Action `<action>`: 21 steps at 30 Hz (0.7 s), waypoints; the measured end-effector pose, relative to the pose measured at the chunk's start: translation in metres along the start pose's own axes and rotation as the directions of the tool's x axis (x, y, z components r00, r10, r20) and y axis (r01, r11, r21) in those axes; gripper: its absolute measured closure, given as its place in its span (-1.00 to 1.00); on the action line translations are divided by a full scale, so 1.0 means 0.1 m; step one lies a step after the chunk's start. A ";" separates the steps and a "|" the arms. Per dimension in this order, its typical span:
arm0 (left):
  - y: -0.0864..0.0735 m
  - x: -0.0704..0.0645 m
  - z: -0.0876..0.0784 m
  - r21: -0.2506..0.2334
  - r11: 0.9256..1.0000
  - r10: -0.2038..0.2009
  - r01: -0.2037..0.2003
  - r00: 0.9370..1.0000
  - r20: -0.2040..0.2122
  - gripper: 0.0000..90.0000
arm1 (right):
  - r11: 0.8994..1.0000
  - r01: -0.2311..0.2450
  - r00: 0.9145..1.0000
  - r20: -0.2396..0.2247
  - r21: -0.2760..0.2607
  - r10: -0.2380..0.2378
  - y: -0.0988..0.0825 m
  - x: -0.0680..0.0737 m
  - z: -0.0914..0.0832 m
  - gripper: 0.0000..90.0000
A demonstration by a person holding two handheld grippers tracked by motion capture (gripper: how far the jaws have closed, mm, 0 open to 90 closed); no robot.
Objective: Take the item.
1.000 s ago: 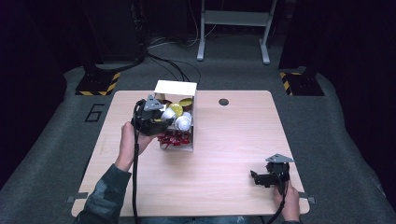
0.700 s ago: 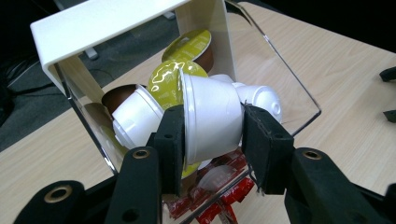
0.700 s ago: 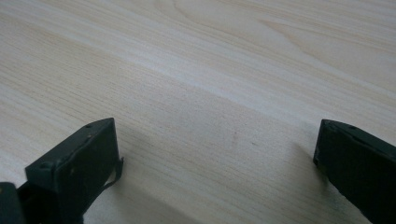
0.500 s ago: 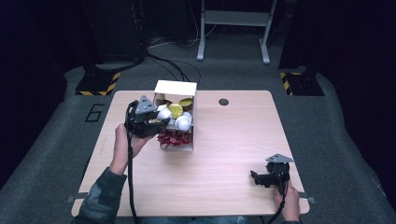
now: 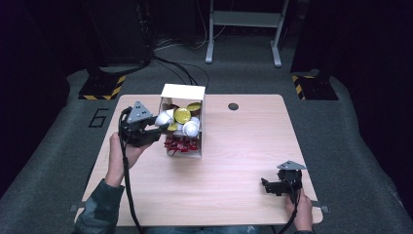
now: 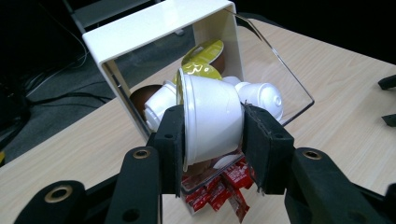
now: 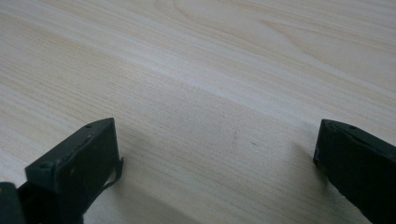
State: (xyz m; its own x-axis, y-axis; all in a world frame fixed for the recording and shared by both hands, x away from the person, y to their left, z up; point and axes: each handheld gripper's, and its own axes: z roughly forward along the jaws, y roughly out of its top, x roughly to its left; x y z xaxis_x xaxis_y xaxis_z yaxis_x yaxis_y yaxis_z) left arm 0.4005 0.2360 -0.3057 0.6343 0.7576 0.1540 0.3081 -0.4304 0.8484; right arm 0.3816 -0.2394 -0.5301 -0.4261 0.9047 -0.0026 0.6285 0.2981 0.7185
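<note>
A pale wooden surface (image 5: 234,161) is seen under a white open-topped box with a clear wall (image 6: 159,28), packed with white and yellow-lidded pods above red sachets (image 6: 219,189). A white plastic pod (image 6: 210,119), lying sideways with its rim leftward, is clamped in the left gripper (image 6: 210,140) just before the box. The right gripper (image 7: 215,158) is held wide open and empty, low over bare wood.

A single figure reads clearly — a 6 (image 5: 99,118) on the grey floor mat (image 5: 73,146) left of the table.
</note>
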 end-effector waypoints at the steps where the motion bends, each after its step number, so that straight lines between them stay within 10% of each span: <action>1: -0.01 0.01 -0.02 -0.006 1.000 -0.002 0.002 1.000 -0.004 0.33 | 1.000 0.005 1.000 0.000 0.001 -0.005 0.00 0.00 0.00 -1.00; 21: -0.14 0.14 -0.28 -0.035 0.999 -0.029 0.027 0.997 -0.066 0.33 | 1.000 -0.001 1.000 0.002 -0.001 0.001 0.00 0.00 0.00 -1.00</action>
State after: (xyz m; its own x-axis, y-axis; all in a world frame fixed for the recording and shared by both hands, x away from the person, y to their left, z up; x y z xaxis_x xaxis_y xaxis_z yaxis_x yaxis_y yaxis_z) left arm 0.3851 0.2663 -0.3016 0.5771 0.8005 0.1619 0.3002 -0.3923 0.8695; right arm 0.3816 -0.2392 -0.5302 -0.4243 0.9055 -0.0030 0.6285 0.2969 0.7189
